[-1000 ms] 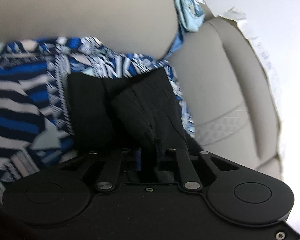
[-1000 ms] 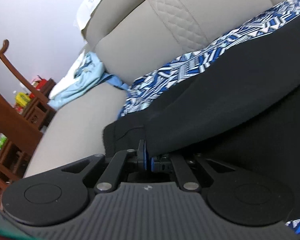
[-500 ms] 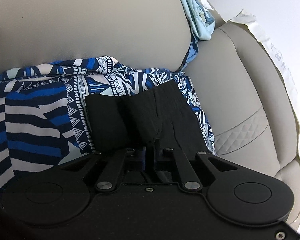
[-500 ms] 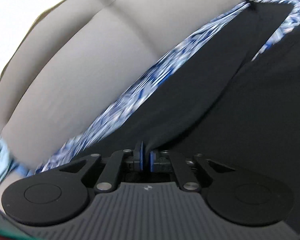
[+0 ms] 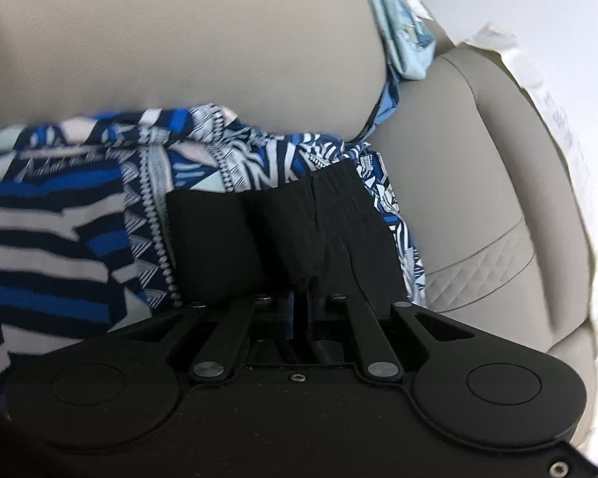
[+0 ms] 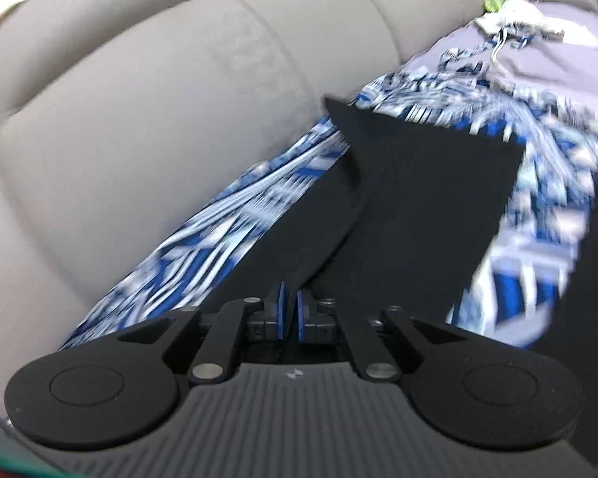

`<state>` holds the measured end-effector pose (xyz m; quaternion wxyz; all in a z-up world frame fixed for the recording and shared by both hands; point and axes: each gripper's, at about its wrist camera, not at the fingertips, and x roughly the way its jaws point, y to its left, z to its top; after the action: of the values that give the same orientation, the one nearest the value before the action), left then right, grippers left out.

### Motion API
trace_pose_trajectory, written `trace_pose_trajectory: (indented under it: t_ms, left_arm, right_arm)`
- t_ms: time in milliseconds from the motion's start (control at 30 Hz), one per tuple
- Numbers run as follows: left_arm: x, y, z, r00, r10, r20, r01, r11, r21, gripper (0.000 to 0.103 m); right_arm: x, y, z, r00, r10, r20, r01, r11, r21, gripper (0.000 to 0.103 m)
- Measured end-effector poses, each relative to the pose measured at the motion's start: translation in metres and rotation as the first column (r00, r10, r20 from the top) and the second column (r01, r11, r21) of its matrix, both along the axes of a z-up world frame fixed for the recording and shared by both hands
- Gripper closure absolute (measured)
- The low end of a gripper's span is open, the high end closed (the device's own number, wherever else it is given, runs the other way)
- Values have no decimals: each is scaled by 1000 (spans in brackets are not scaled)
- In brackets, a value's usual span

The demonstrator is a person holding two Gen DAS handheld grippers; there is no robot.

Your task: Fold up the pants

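While left shows waistband [image 5: 331,195], right shows hem [image 6: 426,135].

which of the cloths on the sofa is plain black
The pants, pinched at the waistband by the left hand-held gripper; the cloth beneath is blue-and-white patterned.

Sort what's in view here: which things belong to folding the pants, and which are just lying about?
In the job:
black pants
left gripper, shut on the waistband
right gripper, a gap between its fingers

Lying about:
blue patterned cloth under the pants
beige sofa
light blue garment
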<state>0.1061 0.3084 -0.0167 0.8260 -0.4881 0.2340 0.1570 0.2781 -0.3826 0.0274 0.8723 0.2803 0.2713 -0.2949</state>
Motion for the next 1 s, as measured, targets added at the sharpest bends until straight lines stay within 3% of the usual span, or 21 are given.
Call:
trace_pose_trajectory:
  t_ms: [233, 267, 300, 433, 533, 733, 1000]
  left_arm:
    - [6, -23, 9, 999, 11, -31, -5, 983, 184, 95]
    - [7, -27, 10, 999, 19, -39, -11, 979, 201, 95]
    - [9, -30, 12, 998, 24, -50, -13, 976, 217, 95]
    - [17, -38, 25, 993, 41, -112, -12, 969, 249, 96]
    - [17, -38, 31, 989, 46, -138, -11, 970, 243, 96]
    - [8, -26, 44, 986, 49, -158, 6, 943, 332, 96]
    - [-1, -18, 53, 977, 18, -211, 55, 940, 337, 96]
  right_arm:
    - [45, -71, -1, 998, -2, -57, 1, 1000, -22, 79]
    - [48, -78, 1, 998, -9, -66, 8, 1000, -20, 93]
    - [49, -84, 5, 997, -21, -69, 20, 1000, -22, 98]
    - [23, -94, 25, 1000, -22, -7, 21, 998, -65, 98]
    - [-16, -99, 44, 998, -27, 60, 31, 997, -66, 98]
    - [-126, -113, 64, 984, -87, 155, 97, 994, -58, 99]
    - [-250, -115, 15, 977, -197, 87, 196, 980, 19, 100]
